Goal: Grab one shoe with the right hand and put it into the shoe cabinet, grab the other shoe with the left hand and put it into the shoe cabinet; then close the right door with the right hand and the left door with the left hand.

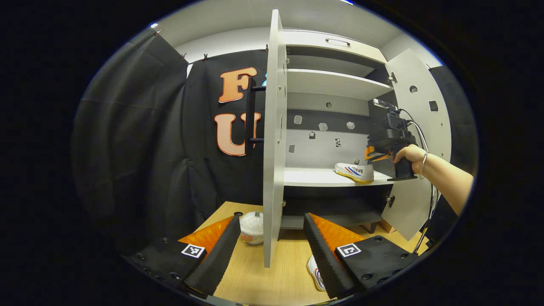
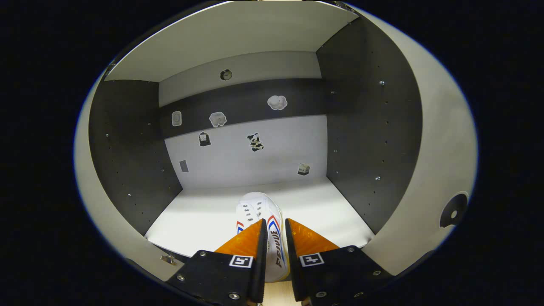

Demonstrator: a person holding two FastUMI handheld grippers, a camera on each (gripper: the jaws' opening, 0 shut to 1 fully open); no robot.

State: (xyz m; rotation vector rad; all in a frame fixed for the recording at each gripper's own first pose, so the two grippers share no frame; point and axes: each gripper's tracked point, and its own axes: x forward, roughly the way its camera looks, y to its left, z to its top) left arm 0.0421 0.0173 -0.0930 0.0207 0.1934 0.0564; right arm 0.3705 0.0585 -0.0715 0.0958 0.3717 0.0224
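- Your right gripper (image 2: 274, 238) pinches the first shoe (image 2: 263, 221) by its side wall, both fingers pressed on it; the sole rests on the cabinet's middle shelf (image 2: 204, 216), toe toward the back panel. In my judgement, that leaves room beside it for its pair.
- In the left gripper view, the same shoe (image 1: 355, 172) sits at the shelf's right end, with your right hand (image 1: 408, 155) just in front of the open right door (image 1: 418, 127).
- Your left gripper (image 1: 270, 244) is spread wide and empty, low over the wooden floor (image 1: 263, 276).
- The second shoe (image 1: 315, 272) lies on the floor beside its right-hand finger, partly hidden.
- The left door (image 1: 274, 140) stands open, edge-on.
- Next, likely: release, then fetch the second shoe.
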